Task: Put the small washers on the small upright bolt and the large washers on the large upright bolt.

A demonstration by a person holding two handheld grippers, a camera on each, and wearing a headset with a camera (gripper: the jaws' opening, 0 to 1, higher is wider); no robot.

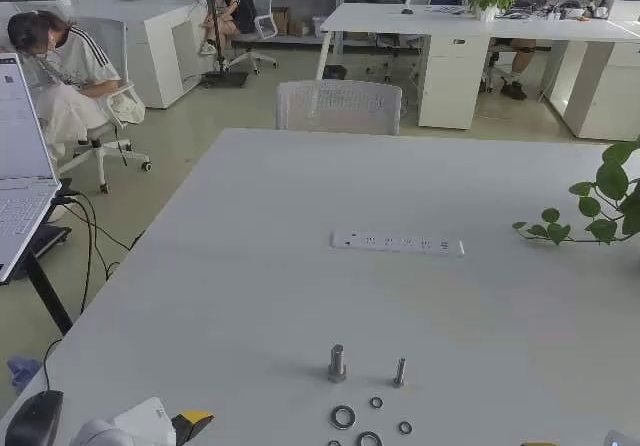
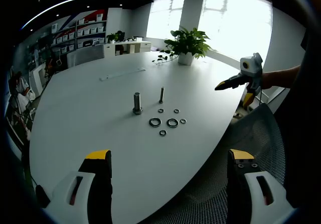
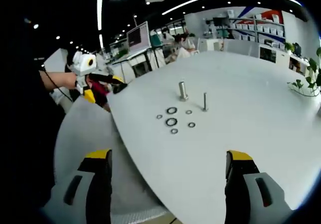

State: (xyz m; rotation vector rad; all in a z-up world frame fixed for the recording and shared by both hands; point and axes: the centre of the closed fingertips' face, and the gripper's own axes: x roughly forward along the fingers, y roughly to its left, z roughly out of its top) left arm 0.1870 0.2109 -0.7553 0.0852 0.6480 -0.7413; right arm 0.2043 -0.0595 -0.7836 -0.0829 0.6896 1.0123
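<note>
Two large washers [image 2: 155, 122] and four small washers [image 2: 163, 132] lie flat and loose on the table [image 2: 90, 128]. They are clustered just on the person's side of the large bolt [image 2: 137, 104] and the small bolt [image 2: 161, 94], which stand upright side by side with nothing on them yet. Both shanks point straight up, so each washer will likely have to come down level from above. The left tool [image 2: 169, 156] hovers at the near table edge, jaws spread wide and empty, the cluster ahead of it. The right tool [image 3: 168, 156] faces the cluster from the other side, likewise spread and empty. Neither looks clearly nearer. In the head view the small bolt stands toward the right tool's side, the large bolt toward the left's.
</note>
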